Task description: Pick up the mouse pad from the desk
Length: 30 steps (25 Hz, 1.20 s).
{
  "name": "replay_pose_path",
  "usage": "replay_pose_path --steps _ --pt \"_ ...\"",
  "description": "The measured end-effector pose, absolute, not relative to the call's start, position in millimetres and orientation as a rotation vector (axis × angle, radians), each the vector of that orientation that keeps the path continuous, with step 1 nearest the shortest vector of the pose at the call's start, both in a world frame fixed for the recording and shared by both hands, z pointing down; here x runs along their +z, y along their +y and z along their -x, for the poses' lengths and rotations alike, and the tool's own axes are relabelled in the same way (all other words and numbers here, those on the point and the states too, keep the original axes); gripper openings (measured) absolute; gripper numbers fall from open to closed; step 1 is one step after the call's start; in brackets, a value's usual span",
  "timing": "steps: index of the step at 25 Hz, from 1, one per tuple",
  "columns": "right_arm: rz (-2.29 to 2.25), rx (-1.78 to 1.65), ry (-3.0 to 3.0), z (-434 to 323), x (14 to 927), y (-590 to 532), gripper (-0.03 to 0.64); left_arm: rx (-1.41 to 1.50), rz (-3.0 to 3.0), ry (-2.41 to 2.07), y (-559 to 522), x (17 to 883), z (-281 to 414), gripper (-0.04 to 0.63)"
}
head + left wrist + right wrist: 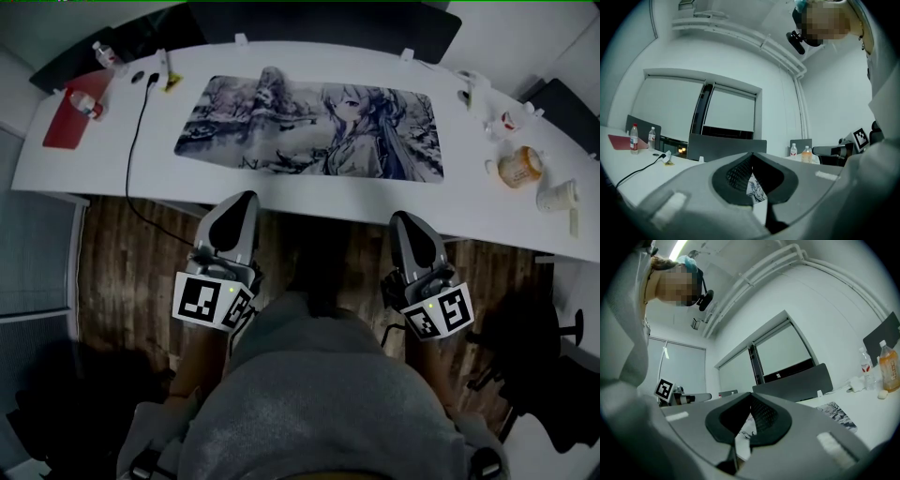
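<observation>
The mouse pad (pixel 309 127) is a long printed mat with a grey anime drawing, lying flat in the middle of the white desk (pixel 103 164). Both grippers hover short of the desk's near edge, over the floor, pointing at the pad. My left gripper (pixel 246 199) is shut and empty, its tip just before the pad's left half. My right gripper (pixel 404 217) is shut and empty too, before the pad's right half. In the left gripper view the closed gripper (pixel 752 154) frames a sliver of the pad (pixel 754 190). In the right gripper view the pad (pixel 840 416) shows beside the closed gripper (pixel 751 394).
A red folder (pixel 66 122) with a bottle (pixel 86 103) and a black cable (pixel 139 122) lie at the desk's left end. An orange bottle (pixel 518 167), a cup (pixel 558 195) and small items sit at the right end. Dark chairs (pixel 319 23) stand behind the desk.
</observation>
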State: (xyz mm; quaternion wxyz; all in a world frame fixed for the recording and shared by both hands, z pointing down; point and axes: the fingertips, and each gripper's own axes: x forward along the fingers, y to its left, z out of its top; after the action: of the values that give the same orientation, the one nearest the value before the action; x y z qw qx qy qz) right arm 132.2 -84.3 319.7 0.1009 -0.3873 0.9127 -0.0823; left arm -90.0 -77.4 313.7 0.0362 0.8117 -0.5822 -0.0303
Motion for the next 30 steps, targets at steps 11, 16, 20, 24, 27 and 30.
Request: replay_pose_path --steps 11,16,20,24,27,30 --pt "1.219 -0.267 2.731 -147.5 346.4 -126.8 0.002 -0.029 -2.370 -1.879 -103.7 346.7 127.0 0.000" --pt "1.244 -0.257 2.706 -136.9 345.3 -165.3 0.002 -0.062 -2.394 -1.878 -147.8 346.5 143.2 0.000" --pt "1.249 -0.226 2.685 -126.2 335.4 -207.6 0.002 -0.072 -2.433 -1.847 -194.5 336.5 151.0 0.000" --pt "1.269 -0.193 2.658 -118.1 324.2 -243.8 0.002 -0.082 -2.507 -1.791 -232.8 325.6 154.3 0.000" --pt "1.282 -0.167 2.651 -112.5 320.5 -264.2 0.002 -0.098 -2.590 -1.719 -250.3 319.8 155.0 0.000" --pt "1.302 -0.157 2.648 -108.1 321.6 -277.4 0.002 -0.124 -2.630 -1.627 -263.3 322.3 159.3 0.000"
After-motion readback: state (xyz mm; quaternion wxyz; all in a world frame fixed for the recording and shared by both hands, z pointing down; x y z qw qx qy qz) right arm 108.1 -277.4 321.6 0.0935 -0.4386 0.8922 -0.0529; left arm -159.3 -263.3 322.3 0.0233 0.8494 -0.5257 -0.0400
